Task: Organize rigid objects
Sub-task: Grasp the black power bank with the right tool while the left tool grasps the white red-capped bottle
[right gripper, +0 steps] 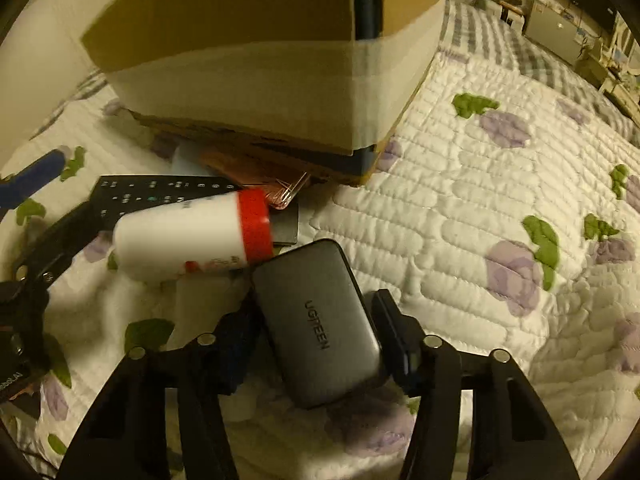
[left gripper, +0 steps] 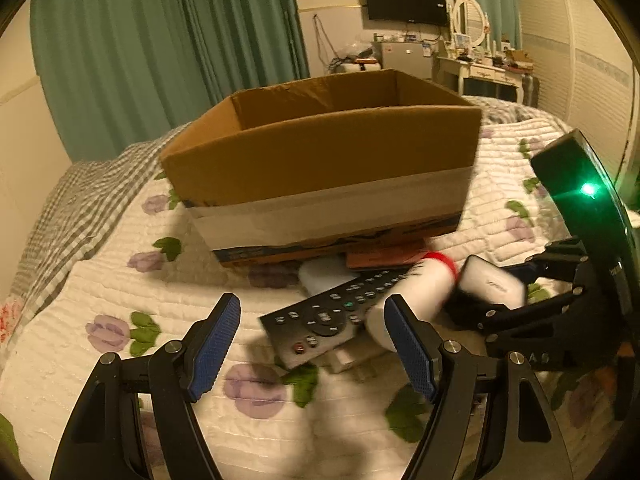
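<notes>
An open cardboard box (left gripper: 320,160) stands on the quilted bed; it also fills the top of the right wrist view (right gripper: 256,64). In front of it lie a black remote (left gripper: 320,316), a white bottle with a red band (left gripper: 416,292) and a reddish flat packet (left gripper: 384,258). My left gripper (left gripper: 316,348) is open and empty, just short of the remote. My right gripper (right gripper: 316,336) is shut on a grey UGREEN device (right gripper: 320,320), next to the bottle (right gripper: 192,232). The right gripper also shows in the left wrist view (left gripper: 500,300), with the device (left gripper: 492,286).
The floral quilt (right gripper: 480,208) stretches to the right of the box. A grey checked blanket (left gripper: 68,208) lies at the left. Green curtains (left gripper: 140,48), a wall TV (left gripper: 404,0) and a dressing table (left gripper: 480,68) stand behind the bed.
</notes>
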The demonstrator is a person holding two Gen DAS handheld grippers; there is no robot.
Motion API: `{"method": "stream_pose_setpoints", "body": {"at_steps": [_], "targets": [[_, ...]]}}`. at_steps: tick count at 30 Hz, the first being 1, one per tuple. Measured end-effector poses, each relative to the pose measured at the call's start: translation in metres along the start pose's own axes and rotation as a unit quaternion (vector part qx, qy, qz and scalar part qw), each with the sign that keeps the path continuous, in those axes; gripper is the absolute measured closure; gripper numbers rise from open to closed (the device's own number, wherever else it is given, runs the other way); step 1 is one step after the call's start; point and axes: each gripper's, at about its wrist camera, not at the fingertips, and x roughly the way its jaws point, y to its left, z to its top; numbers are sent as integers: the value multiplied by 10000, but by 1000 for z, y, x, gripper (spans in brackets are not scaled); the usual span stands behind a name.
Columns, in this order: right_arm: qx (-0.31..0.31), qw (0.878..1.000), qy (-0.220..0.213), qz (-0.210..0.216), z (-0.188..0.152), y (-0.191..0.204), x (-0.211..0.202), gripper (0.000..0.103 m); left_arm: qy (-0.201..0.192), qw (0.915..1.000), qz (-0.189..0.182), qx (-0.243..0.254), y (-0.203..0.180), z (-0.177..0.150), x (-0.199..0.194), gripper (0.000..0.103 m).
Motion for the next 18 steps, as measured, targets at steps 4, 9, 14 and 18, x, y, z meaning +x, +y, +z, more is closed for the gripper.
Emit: {"method": "stream_pose_setpoints", "body": {"at_steps": [4,9,14,18], "targets": [[347,9963,-750,-237,-14,-15,-43,61,-14,9997,-94,231,-15,6,-4,26],[809,9900,-1124,-281,-14,-35,-66,61,43,9981,-306,538,-41,13,8,26],[1028,9881,-1128,-199,-6,-49,-71,61,330,9959,-545,649,-60,18,38,26],[1170,9862,-1163,-109,-9,-56,-74,61,554,9925,-842,695,-70,17,58,26]]}}
